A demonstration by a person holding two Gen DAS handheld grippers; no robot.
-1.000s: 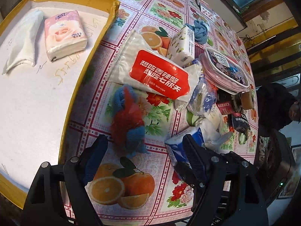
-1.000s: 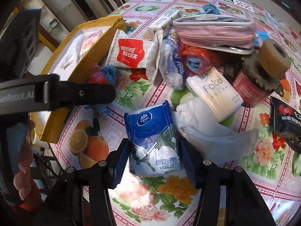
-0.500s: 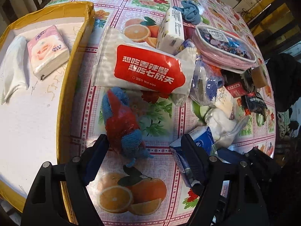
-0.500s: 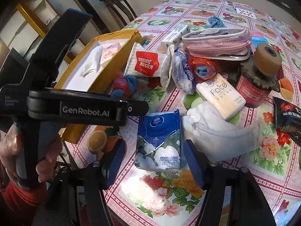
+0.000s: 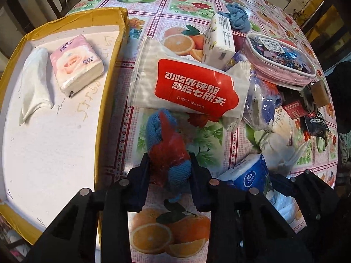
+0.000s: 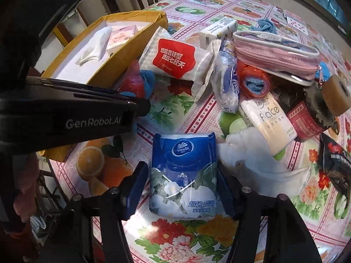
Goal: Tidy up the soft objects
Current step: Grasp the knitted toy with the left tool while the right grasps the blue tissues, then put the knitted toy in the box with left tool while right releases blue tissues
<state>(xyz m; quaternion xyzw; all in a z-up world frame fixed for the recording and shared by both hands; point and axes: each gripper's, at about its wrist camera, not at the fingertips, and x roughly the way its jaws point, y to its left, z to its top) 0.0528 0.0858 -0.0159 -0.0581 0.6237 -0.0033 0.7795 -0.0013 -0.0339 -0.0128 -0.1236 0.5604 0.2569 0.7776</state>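
Your left gripper (image 5: 169,164) has its jaws pressed in against both sides of the red-and-blue knitted toy (image 5: 166,146), which lies on the floral tablecloth (image 5: 193,6) just beside the yellow-edged tray (image 5: 105,100). Your right gripper (image 6: 182,182) straddles the blue Vinda tissue pack (image 6: 184,173): the right jaw touches the pack's edge, but a sliver of gap shows at the left jaw, so it reads as not yet clamped. Outward from the toy, the red-labelled wet wipe pack (image 5: 193,89) overlaps its far end, and a white cloth (image 6: 258,164) lies against the tissue pack's right side. In the tray sit a pink tissue pack (image 5: 76,63) and a folded white cloth (image 5: 35,81). The risks, as I judge them: the toy is soft and held near one end, so it may sag or slip out as you lift; it could also drag the wet wipe pack along. Your two grippers are close together, so lifting both at once may knock them. Compared with half a second ago, your left jaws, then wide apart around the toy, have closed on it, and your right gripper has moved forward over the tissue pack.
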